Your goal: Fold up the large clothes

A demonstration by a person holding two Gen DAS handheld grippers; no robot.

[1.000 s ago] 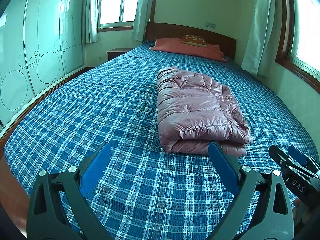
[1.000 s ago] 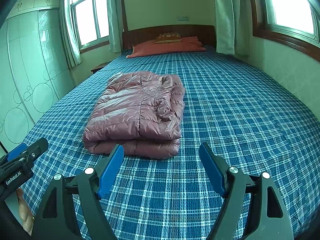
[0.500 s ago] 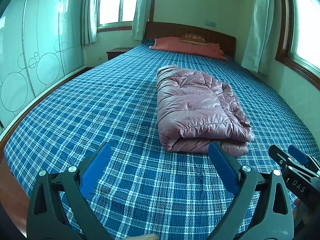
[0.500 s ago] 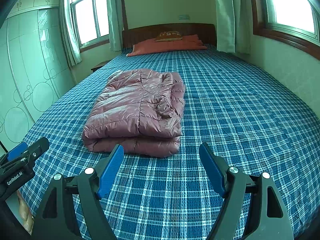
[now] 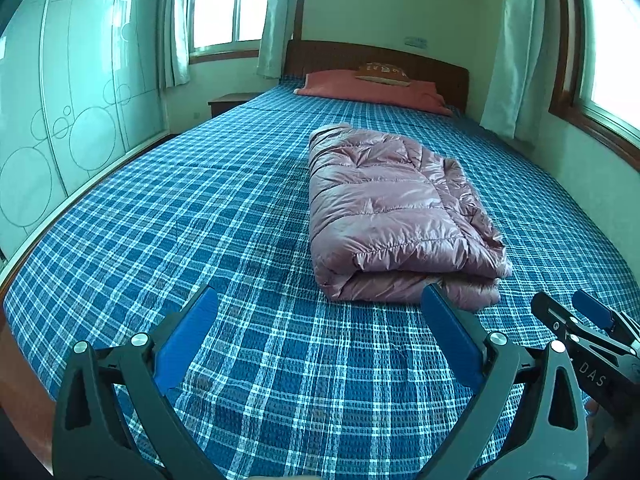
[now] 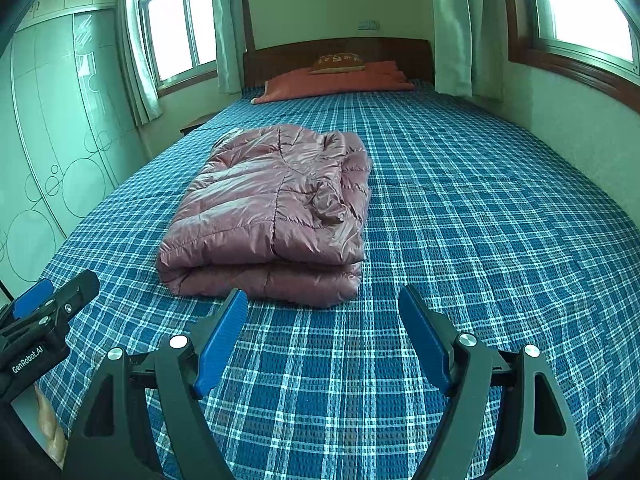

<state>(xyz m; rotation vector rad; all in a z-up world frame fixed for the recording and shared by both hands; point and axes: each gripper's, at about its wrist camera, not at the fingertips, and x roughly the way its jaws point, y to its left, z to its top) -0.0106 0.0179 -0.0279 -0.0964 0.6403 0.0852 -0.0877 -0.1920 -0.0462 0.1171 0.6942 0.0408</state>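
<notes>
A mauve quilted down jacket [image 5: 392, 216] [image 6: 272, 216] lies folded into a thick rectangle on the blue plaid bed [image 5: 200, 208] [image 6: 480, 208]. My left gripper [image 5: 320, 304] hovers over the bed's near end, open, with only bedspread between its blue pads; the jacket's near edge sits just beyond its right finger. My right gripper [image 6: 324, 304] is open too, its left pad close to the jacket's folded front edge. Each gripper shows at the side of the other's view: the right one [image 5: 580, 324], the left one [image 6: 52, 300].
An orange pillow [image 5: 372, 88] and a small patterned cushion [image 5: 382, 72] lie by the wooden headboard [image 6: 340, 52]. A sliding-door wardrobe [image 5: 60, 120] runs along the left, a nightstand [image 5: 232, 102] stands by it, and a wall with windows [image 6: 580, 100] bounds the right.
Both views have shifted slightly, so the jacket sits a little nearer the lower part of each frame. Both grippers stay open and the jacket has not moved.
</notes>
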